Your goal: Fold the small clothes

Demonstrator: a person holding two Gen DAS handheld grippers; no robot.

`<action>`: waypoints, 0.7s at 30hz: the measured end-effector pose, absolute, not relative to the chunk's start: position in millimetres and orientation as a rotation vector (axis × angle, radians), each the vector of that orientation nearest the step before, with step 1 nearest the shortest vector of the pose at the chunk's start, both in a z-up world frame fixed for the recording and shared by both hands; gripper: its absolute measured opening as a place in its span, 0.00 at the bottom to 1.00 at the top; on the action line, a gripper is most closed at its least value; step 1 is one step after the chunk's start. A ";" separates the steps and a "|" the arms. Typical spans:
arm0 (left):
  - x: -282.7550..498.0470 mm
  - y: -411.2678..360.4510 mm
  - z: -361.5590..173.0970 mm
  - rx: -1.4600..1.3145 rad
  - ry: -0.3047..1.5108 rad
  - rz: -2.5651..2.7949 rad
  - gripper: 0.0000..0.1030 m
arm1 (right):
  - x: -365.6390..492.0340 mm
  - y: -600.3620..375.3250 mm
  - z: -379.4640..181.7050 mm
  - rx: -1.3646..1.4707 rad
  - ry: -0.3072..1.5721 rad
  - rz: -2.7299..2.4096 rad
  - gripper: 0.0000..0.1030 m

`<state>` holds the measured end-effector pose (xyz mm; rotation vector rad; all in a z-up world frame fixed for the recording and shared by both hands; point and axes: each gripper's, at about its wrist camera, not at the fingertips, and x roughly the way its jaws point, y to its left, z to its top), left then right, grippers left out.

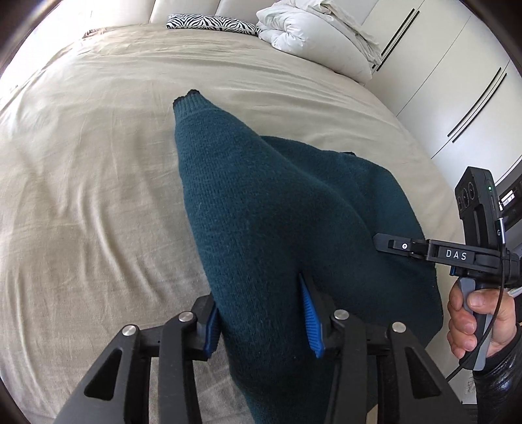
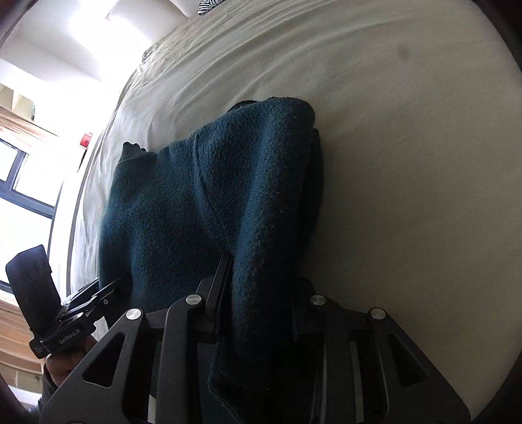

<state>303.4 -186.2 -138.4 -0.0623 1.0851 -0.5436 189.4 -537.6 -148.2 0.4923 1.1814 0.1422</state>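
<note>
while both grip the sweater (image 1: pixel 261 208), its far edges seemingly sag onto bed (image 1: pixel 98 163).

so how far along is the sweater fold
Early to midway. Done: the teal sweater is lifted off the bed, one part already doubled over. In hand: the left gripper and right gripper each pinch a bunch of it. Left: lay it flat, finish the folds, let go.

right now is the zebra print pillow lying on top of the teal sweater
No, the zebra print pillow sits far off at the head of the bed, well apart from the teal sweater.
</note>
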 end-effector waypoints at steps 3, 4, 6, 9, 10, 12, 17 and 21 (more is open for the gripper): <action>299.3 -195.3 -134.4 -0.021 1.071 -0.526 0.42 | 192.0 -520.1 -145.2 0.425 1.168 0.104 0.25; 298.0 -196.2 -132.7 -0.010 1.067 -0.521 0.42 | 191.4 -516.1 -142.8 0.404 1.163 0.089 0.25; 291.6 -195.7 -126.3 0.010 1.055 -0.515 0.39 | 189.5 -508.2 -137.0 0.358 1.150 0.062 0.22; 282.0 -188.0 -114.6 0.024 1.038 -0.508 0.37 | 180.6 -491.0 -117.6 0.310 1.121 0.042 0.20; 277.8 -182.2 -110.0 0.025 1.031 -0.504 0.37 | 175.4 -485.8 -111.4 0.307 1.112 0.047 0.20; 266.6 -171.7 -98.6 0.021 1.017 -0.495 0.36 | 163.4 -476.1 -96.9 0.305 1.093 0.072 0.20; 226.5 -138.6 -68.5 0.050 0.964 -0.467 0.36 | 131.5 -430.2 -61.8 0.304 1.044 0.141 0.20; 188.9 -102.5 -57.4 0.056 0.949 -0.448 0.36 | 105.0 -387.5 -46.7 0.292 1.039 0.205 0.20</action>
